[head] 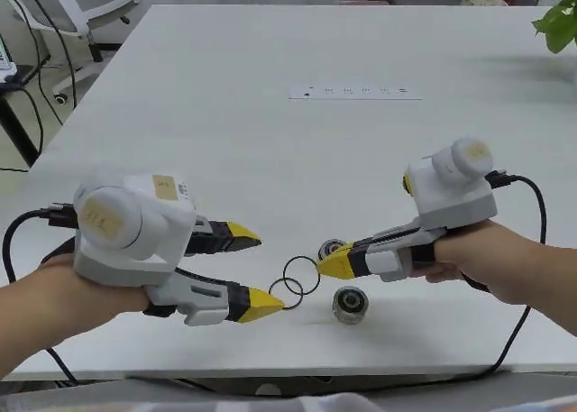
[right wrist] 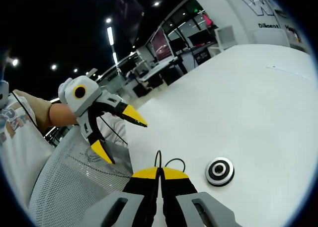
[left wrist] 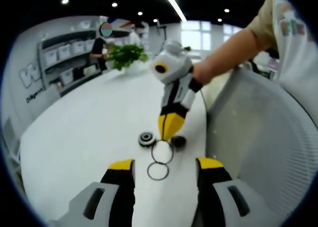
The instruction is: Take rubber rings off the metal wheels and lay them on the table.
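Left tongs (head: 268,275) wide apart, right tongs (head: 325,266) pressed together, both low, tips toward each other

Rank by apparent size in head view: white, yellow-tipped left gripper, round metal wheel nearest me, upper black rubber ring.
1. White, yellow-tipped left gripper, largest, though nearest camera.
2-3. Round metal wheel and upper black rubber ring look alike; unranked.
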Motion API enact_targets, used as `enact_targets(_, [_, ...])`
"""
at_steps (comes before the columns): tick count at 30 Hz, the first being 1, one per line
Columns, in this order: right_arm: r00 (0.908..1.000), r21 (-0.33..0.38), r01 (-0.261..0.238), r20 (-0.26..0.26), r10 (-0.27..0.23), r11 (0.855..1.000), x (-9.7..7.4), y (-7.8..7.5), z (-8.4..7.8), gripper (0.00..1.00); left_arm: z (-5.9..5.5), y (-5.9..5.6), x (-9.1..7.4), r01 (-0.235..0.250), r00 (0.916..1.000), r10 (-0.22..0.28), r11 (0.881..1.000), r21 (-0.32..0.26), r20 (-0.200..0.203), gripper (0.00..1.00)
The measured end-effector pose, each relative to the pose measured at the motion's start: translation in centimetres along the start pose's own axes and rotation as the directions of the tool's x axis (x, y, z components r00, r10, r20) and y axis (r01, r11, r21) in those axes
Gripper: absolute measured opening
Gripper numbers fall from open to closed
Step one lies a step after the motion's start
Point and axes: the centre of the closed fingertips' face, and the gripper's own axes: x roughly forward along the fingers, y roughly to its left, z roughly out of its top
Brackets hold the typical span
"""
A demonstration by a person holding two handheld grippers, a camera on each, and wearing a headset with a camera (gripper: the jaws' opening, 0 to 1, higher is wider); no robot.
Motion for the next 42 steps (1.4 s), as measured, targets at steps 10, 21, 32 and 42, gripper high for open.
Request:
enact_targets(10, [0.9990, -0.009, 0.007, -0.044, -0.008, 1.000, 1.8, -0.5, -0.6, 0.00, -0.8, 0.4, -0.8, -0.032, 0.9995, 0.032, 0.999, -0.025, 0.000, 0.54])
enact_targets(21, [0.9956, -0.006, 0.053, -0.078, -0.053, 0.999, 3.0, -2.0, -1.6, 0.00, -1.1, 0.4, -1.2, -0.041, 0.9992, 0.041, 0.998, -0.039, -0.001, 0.55])
enact_targets(32, [0.9901, -0.022, 0.105, -0.091, -0.107, 0.994, 3.0, -3.1, -2.1, 0.00, -1.6, 0.5, -1.4, -0.051, 0.9987, 0.050, 0.997, -0.054, -0.007, 0.54])
enact_targets(42, [0.9887, -0.041, 0.120, -0.085, -0.123, 0.992, 2.6, -3.3, -2.1, 0.08, -1.9, 0.9, -1.3, -0.058, 0.9982, 0.057, 0.996, -0.069, -0.017, 0.54])
